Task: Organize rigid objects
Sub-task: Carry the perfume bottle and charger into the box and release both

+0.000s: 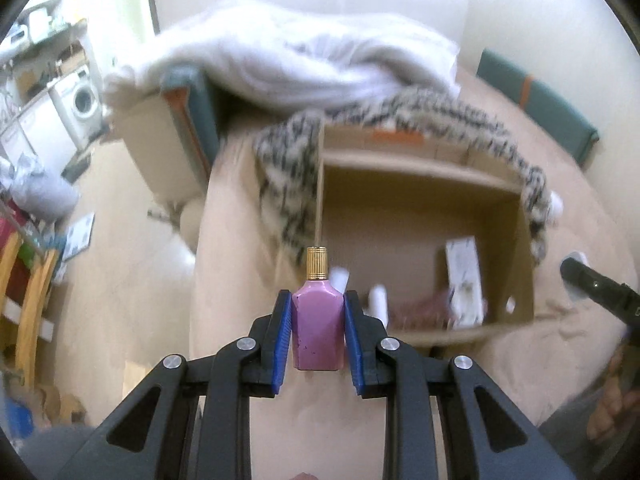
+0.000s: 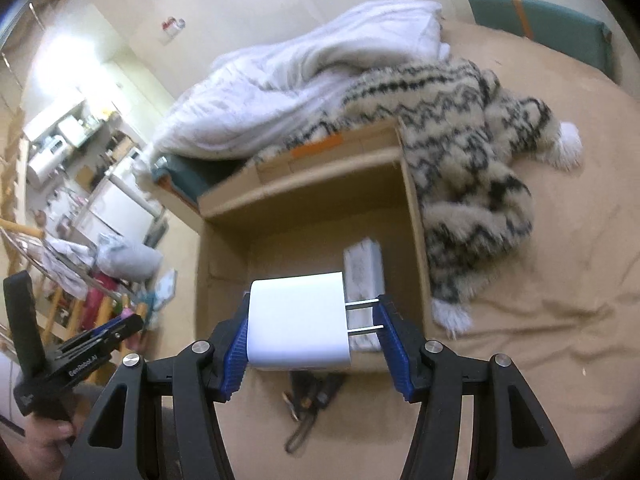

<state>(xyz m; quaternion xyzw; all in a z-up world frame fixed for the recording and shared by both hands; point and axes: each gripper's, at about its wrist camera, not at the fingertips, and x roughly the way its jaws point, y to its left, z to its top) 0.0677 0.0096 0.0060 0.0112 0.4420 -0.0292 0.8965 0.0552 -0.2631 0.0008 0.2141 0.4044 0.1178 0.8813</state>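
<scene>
The left gripper has its blue ribbed jaws clamped on the flat sides of a glossy pink glass bottle with a ridged gold cap, which stands upright between them, cap pointing away. Only this view shows the clutter ahead of those jaws inside the open brown cardboard box: a white printed carton, blurred white cylinders and something reddish that is too smeared to name. The right wrist view alone shows the right gripper closed on a smooth white square plug adapter, one jaw on its body, the other against its two metal prongs, held above the near edge of the same box. Below those jaws, dark-handled pliers lie on the tan bed sheet. Beyond the box, a fluffy cream and black zigzag blanket drapes over its far rim, with a rumpled white duvet behind. The left gripper also shows far left of the right jaws.
</scene>
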